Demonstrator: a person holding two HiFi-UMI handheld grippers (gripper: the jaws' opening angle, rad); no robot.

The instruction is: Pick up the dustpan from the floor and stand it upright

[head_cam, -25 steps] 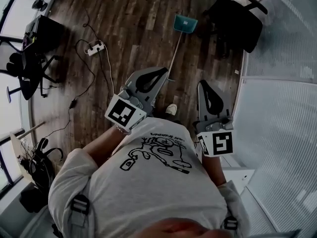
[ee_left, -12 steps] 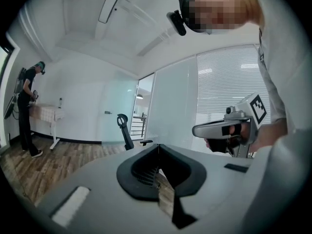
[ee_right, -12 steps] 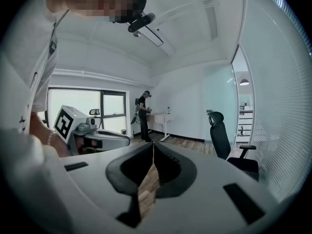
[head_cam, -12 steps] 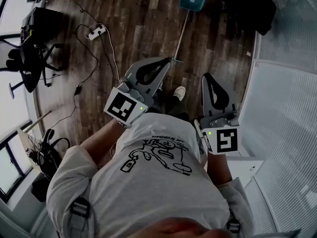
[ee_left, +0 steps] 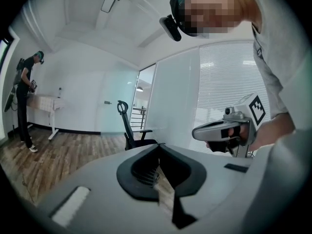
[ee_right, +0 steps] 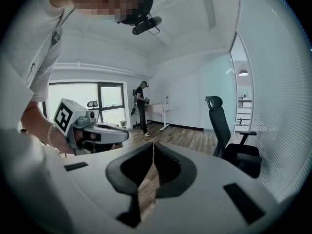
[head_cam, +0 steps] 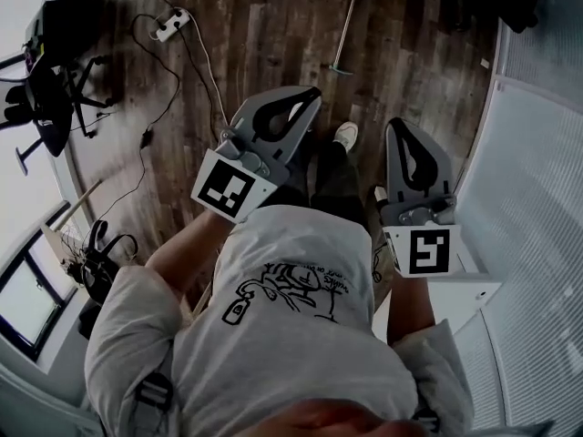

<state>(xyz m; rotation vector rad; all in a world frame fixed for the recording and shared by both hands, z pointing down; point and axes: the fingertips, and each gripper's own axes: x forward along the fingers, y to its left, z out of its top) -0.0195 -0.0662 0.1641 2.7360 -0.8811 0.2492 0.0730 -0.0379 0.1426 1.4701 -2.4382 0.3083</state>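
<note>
Now | left gripper (head_cam: 312, 93), right gripper (head_cam: 398, 123) closed | dustpan handle (head_cam: 349, 21) apparently crosses top edge

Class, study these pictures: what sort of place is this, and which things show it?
Most likely an office: a black swivel chair beside a glass wall with blinds, a white desk and a power strip on the wooden floor.

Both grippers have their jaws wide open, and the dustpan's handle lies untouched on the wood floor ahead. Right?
No: the left gripper and the right gripper are both shut and empty, as each gripper view shows. The dustpan's handle does lie untouched on the wood floor ahead.
</note>
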